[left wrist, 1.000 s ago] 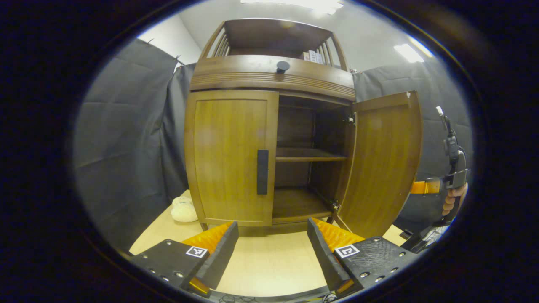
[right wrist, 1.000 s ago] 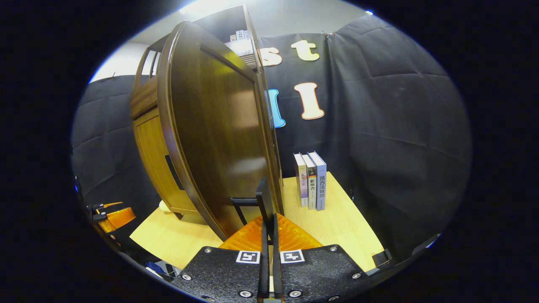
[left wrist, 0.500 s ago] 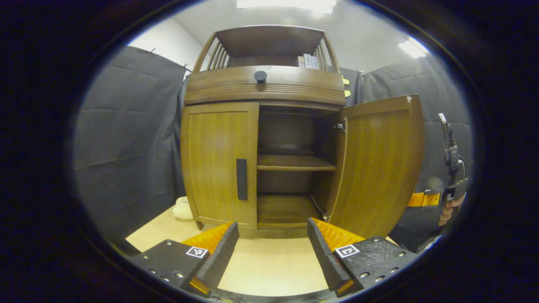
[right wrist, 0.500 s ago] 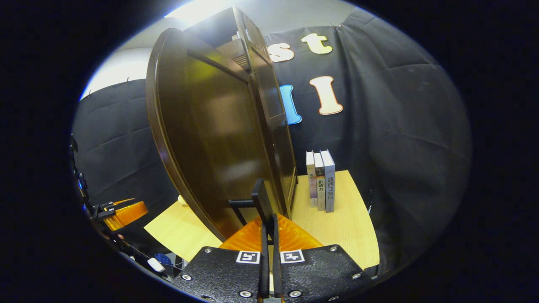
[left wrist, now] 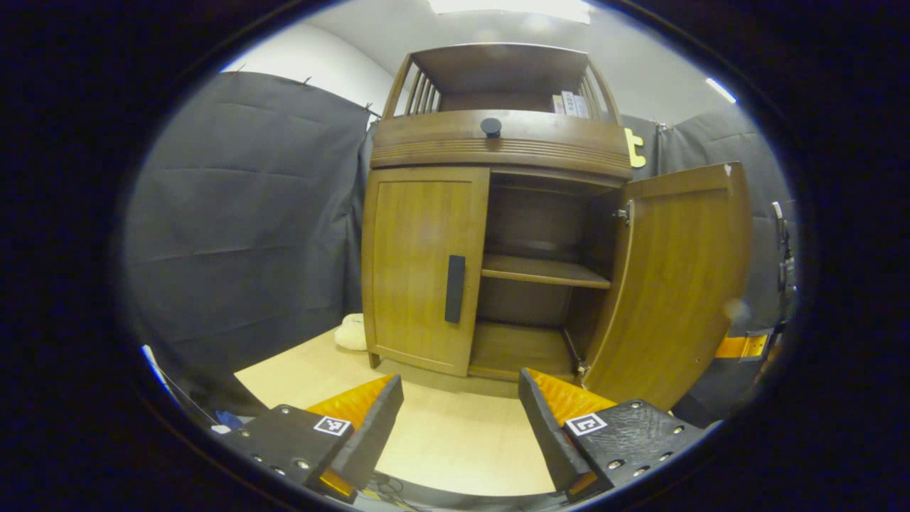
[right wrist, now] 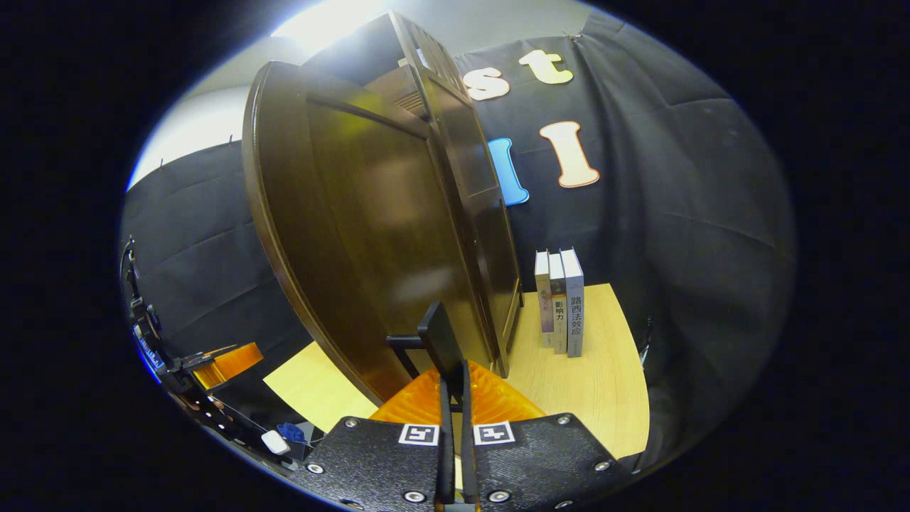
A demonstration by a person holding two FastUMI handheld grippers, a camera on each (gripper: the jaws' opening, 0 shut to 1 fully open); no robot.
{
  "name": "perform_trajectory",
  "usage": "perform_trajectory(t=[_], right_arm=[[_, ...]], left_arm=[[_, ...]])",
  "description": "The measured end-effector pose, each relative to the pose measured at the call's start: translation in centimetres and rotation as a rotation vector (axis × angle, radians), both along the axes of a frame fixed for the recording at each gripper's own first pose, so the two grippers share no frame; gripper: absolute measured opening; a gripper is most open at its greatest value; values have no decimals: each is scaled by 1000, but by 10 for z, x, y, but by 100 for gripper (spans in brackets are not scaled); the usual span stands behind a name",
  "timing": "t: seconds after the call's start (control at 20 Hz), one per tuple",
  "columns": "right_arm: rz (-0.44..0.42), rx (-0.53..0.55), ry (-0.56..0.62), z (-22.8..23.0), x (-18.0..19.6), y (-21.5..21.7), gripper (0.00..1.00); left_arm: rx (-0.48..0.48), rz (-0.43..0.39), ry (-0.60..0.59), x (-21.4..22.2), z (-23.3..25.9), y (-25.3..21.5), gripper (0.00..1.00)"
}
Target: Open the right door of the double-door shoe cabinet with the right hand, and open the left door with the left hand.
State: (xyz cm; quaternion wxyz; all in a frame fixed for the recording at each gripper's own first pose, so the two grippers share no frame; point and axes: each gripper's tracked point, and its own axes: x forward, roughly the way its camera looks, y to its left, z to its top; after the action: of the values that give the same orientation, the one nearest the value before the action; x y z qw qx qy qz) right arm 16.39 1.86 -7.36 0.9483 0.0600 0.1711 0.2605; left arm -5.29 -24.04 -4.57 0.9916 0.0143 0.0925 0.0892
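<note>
The wooden shoe cabinet (left wrist: 498, 146) stands on the table. Its left door (left wrist: 419, 263) is closed, with a dark upright handle (left wrist: 455, 289) near its inner edge. My left gripper (left wrist: 461, 427) is open, low over the table in front of that door and well short of the handle. The right door (left wrist: 675, 284) stands swung wide, baring the shelf (left wrist: 544, 270) inside. In the right gripper view the right door's outer face (right wrist: 370, 235) looms close, and my right gripper (right wrist: 453, 387) is shut on its dark handle (right wrist: 437, 338). The left gripper (right wrist: 224, 359) shows far off at the lower left.
Three books (right wrist: 560, 302) stand upright on the light wooden table (right wrist: 597, 384) beside the cabinet's right side. A pale fluffy thing (left wrist: 352, 332) lies by the cabinet's left foot. A round knob (left wrist: 490, 127) sits on the drawer above the doors. Dark cloth walls surround the table.
The right door has swung a little wider with my right gripper on its handle. My left gripper has drawn back and shifted left, so the cabinet sits farther right in its view.
</note>
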Motion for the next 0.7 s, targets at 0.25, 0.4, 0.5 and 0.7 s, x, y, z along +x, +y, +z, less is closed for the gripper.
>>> perform_trajectory(t=[0.25,0.4,0.5,0.7], right_arm=[[1,-10,2,0,1,0,4],[-2,-30,-12,0,1,-1,4],[-14,-28,-6,0,1,-1,4],[-11,-11,14,-1,-4,1,7]], left_arm=[[25,-19,1,18,8,-17,97],[39,-45,8,27,10,-25,97],[46,-60,22,31,8,-28,97],[46,-105,24,45,10,-28,97]])
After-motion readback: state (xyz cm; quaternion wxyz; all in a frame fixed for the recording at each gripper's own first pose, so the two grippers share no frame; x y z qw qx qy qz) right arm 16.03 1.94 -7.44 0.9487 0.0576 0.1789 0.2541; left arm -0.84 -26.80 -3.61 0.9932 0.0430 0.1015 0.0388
